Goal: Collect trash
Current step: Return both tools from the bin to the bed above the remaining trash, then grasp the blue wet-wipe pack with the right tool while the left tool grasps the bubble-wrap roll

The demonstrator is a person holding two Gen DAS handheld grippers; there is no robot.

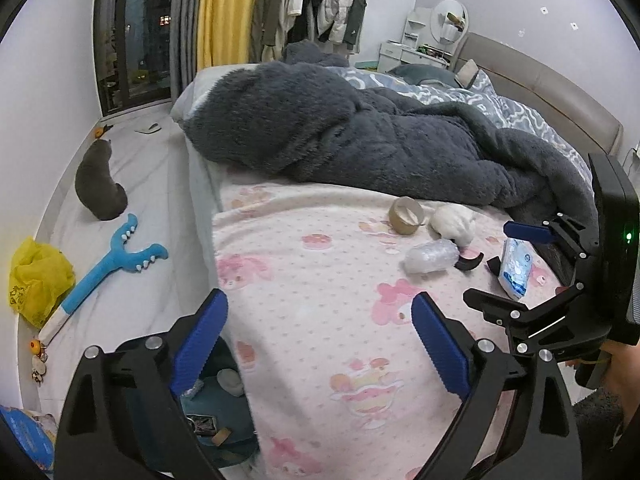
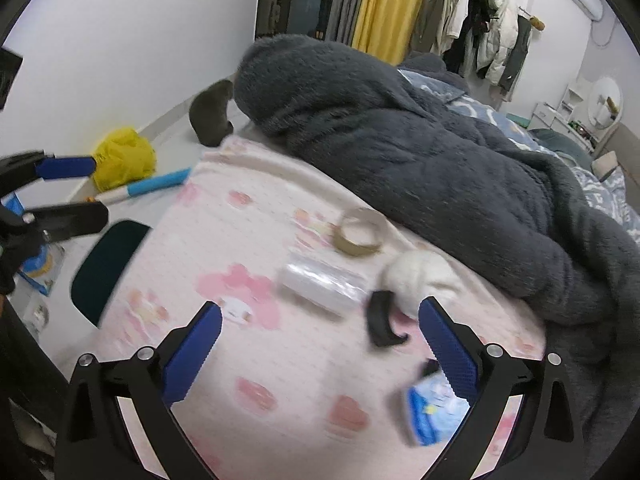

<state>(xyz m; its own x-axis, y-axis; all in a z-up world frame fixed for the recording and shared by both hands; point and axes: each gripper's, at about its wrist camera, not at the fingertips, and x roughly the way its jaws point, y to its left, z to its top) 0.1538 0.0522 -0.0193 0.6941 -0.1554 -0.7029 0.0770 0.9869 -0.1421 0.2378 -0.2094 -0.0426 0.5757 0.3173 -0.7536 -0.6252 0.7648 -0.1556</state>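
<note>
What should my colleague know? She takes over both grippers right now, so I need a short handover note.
Left gripper: open, empty, over the bed's near edge.
Right gripper: open, empty, over the trash.
On the pink sheet: cardboard tape ring, clear plastic wrap, white tissue wad, curved black piece, blue tissue packet.
Yellow bag lies on the floor.
Done: nothing visibly collected.
Left: pick up every piece, probably into the bag.
</note>
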